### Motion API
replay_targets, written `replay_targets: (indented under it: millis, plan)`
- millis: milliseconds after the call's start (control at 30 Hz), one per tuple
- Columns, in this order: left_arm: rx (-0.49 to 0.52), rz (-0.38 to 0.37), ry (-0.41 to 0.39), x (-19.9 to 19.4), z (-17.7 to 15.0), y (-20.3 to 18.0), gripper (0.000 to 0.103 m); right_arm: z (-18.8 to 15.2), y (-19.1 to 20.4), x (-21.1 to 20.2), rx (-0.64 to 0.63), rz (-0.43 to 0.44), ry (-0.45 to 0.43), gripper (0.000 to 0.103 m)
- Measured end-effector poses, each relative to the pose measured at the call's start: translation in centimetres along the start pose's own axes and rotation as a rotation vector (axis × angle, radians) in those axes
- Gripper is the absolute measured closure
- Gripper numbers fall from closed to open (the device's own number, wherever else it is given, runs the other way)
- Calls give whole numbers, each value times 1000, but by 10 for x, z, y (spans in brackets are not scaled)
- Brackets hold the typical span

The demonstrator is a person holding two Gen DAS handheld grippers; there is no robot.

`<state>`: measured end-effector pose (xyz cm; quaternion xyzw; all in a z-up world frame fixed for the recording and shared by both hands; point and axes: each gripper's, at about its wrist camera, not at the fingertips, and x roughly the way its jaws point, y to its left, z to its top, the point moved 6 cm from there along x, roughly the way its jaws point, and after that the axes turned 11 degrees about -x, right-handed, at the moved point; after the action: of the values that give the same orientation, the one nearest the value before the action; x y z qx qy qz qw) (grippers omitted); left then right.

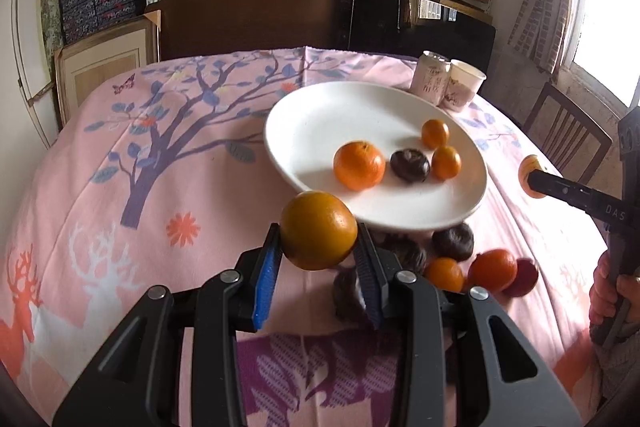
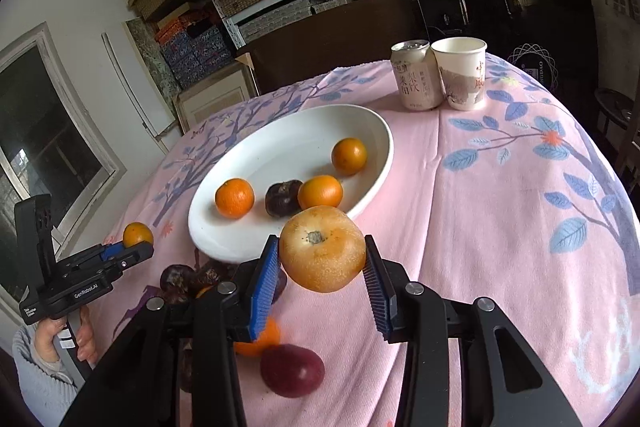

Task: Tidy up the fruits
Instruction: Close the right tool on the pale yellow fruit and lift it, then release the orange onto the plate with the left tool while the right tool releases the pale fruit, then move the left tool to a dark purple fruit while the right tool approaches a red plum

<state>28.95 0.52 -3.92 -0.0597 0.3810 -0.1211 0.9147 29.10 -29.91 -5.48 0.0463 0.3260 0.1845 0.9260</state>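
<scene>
Four fruits on the plate (image 1: pixel 304 131); left gripper (image 1: pixel 318 255) and right gripper (image 2: pixel 322 263) each clamping another (several remaining near table's edge).

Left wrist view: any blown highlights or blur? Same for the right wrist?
Left wrist view: the bright window at upper right is blown out to white, and the dark and orange loose fruits on the cloth below the white oval plate look soft. Right wrist view: evenly lit, no clipping; the dark red fruit near the bottom is smeared; fisheye bends the pink patterned tablecloth.
</scene>
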Motion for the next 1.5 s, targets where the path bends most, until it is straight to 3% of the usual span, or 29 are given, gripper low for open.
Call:
replay_targets:
  millis: [167,400,467,500,567,700,800,967,1067,1233,1500]
  plan:
    - [-5,-7,4,31,34,-18,67,20,19,32,-45,29,26,61]
    - [-31,-3,49,81,50,-18,67,21,28,65,-85,30,77,59]
    - [-51,-11,44,84,50,-15,64,17,28,66,-88,34,77,38]
    - [-48,-2,41,84,49,-13,56,17,27,65,-86,26,71,31]
    - [-32,11,29,80,48,-11,49,18,26,63,-87,21,63,31]
    - [-50,11,11,67,47,-2,45,15,21,52,-64,16,40,30]
    - [-48,32,-11,53,40,4,36,12,13,43,-44,0,20,25]
    - [-39,34,-34,19,17,8,31,9,2,26,1,-15,-18,20]
    - [-39,48,-39,2,-7,13,17,4,-1,18,21,-18,-29,18]
    - [-35,48,-5,-2,-38,16,17,-6,-9,2,60,-24,-48,13]
    - [-20,84,28,12,-45,16,12,-12,-16,-4,104,-27,-50,11]
